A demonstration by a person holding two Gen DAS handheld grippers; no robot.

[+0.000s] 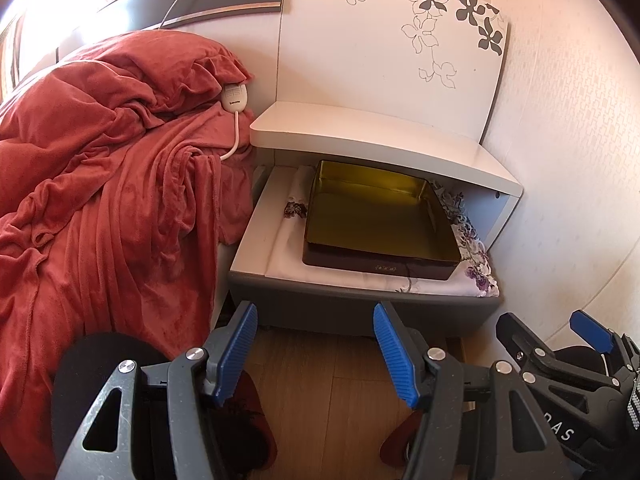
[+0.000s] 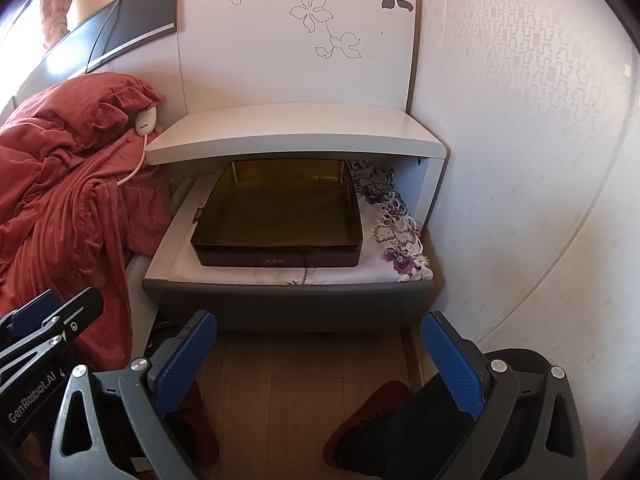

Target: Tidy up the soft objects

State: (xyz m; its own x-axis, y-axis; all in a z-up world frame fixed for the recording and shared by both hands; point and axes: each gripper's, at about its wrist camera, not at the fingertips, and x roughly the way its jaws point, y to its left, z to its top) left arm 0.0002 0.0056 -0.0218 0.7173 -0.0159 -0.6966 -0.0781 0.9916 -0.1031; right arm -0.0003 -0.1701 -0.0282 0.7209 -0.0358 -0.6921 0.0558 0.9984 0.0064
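Note:
A rumpled red fleece blanket [image 1: 92,184] lies heaped on the bed at the left and hangs over its side; it also shows in the right wrist view [image 2: 60,184]. An empty dark tin box with a gold inside [image 1: 380,220] sits on a white floral cloth [image 1: 476,256] in the bedside table's open drawer; both show in the right wrist view, box [image 2: 280,208] and cloth [image 2: 400,236]. My left gripper [image 1: 316,344] is open and empty, low before the drawer front. My right gripper [image 2: 320,352] is open and empty beside it, and shows at the left view's right edge [image 1: 560,332].
The white bedside table [image 2: 296,132] stands against a floral headboard panel and the right wall. A white corded controller [image 1: 235,98] rests on the blanket. Wooden floor [image 2: 296,392] lies below, with red slippers [image 2: 360,412] on it. The grey drawer front [image 2: 288,304] juts toward me.

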